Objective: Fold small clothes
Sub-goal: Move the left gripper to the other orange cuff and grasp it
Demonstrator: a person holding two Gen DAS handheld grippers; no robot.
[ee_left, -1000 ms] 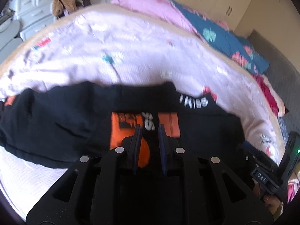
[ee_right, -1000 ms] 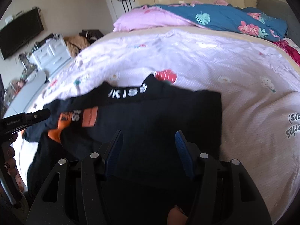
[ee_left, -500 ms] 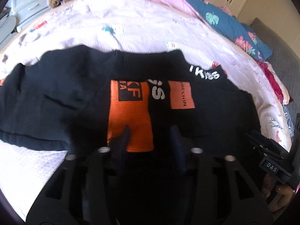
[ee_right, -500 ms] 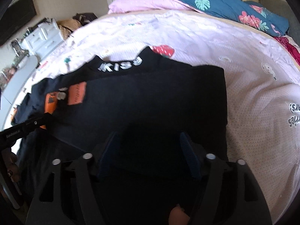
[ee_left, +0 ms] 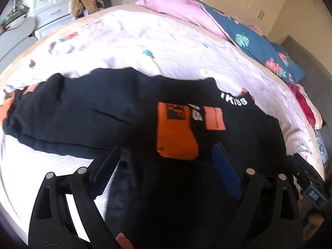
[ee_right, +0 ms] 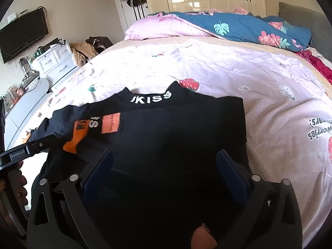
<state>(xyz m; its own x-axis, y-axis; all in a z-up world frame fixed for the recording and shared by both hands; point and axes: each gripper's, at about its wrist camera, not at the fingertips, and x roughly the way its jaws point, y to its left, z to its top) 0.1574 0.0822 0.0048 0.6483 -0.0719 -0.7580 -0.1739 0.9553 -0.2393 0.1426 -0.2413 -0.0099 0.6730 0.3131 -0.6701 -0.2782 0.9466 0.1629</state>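
The black fabric garment with orange patches and white lettering [ee_right: 178,128] lies partly folded on the pale pink printed bedspread [ee_right: 259,78]. Its right edge runs straight, with open bedspread beyond. The left gripper [ee_left: 166,166] and right gripper [ee_right: 165,164] have just been opening; jaws wide apart, seemingly above the cloth, pads not pressing it. A rumpled sleeve [ee_left: 68,114] trails left.

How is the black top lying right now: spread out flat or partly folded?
Partly folded. The black top has its right side doubled over the body, and the orange-cuffed sleeve lies across its front; its left sleeve still extends outward.
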